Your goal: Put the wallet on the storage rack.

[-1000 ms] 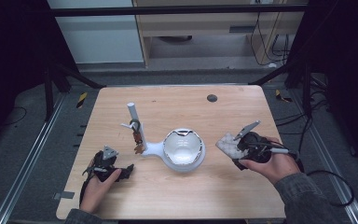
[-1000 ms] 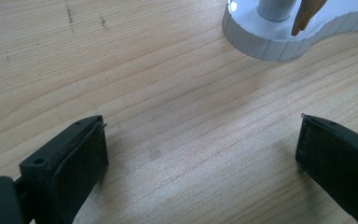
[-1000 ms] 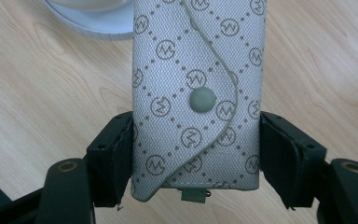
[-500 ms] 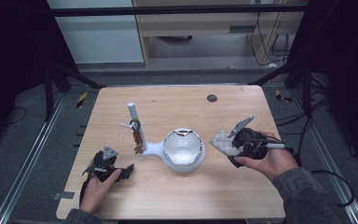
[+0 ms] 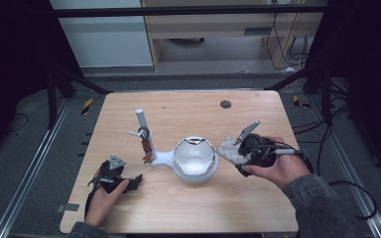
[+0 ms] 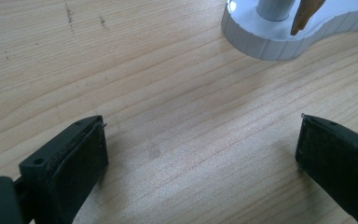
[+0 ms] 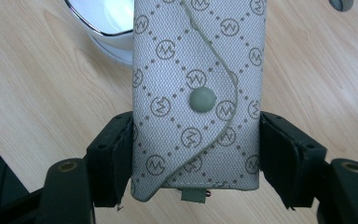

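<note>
Right tongs (image 7: 196, 154) pinch grey patterned pouch (image 7: 198, 93) by its sides, snap button facing camera; pouch (image 5: 230, 151) held above surface (image 5: 188, 213) – just right of white bowl (image 5: 193, 157), near its rim. Left tongs (image 6: 200, 154) spread wide, nothing between, low over bare wood left of bowl – stand base (image 6: 279, 37) just ahead. White post (image 5: 142, 124) upright on stand, left of bowl.
</note>
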`<act>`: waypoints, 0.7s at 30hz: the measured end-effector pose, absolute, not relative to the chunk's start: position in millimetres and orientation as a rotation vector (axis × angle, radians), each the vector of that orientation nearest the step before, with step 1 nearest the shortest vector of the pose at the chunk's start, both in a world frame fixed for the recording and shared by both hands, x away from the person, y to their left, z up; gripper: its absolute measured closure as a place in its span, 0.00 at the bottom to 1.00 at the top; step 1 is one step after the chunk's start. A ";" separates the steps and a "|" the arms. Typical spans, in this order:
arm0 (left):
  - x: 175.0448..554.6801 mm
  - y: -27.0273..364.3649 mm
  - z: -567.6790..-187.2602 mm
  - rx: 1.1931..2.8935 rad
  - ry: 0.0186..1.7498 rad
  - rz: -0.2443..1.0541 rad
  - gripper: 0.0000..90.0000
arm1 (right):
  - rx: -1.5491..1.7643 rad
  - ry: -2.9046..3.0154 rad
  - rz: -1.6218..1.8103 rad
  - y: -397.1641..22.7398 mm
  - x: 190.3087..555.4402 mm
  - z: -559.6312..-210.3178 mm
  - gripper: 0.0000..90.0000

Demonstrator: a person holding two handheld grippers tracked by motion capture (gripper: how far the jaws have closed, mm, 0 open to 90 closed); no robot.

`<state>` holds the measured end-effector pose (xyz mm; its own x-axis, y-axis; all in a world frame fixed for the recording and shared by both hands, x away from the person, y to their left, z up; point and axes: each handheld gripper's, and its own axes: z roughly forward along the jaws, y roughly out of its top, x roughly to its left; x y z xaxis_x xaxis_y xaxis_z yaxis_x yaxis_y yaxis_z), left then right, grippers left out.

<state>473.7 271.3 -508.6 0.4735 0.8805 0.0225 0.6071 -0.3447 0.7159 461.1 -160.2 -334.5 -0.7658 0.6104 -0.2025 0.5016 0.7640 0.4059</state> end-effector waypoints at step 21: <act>473.8 271.6 -508.5 2.080 1.224 0.546 0.01 | 0.732 2.700 0.439 -120.6 463.9 -331.7 0.35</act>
<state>473.8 271.6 -508.5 0.4761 0.8790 0.0250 0.6058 -0.3484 0.7153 463.9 -120.6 -331.7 -0.8217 0.5287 -0.2129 0.4341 0.8225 0.3674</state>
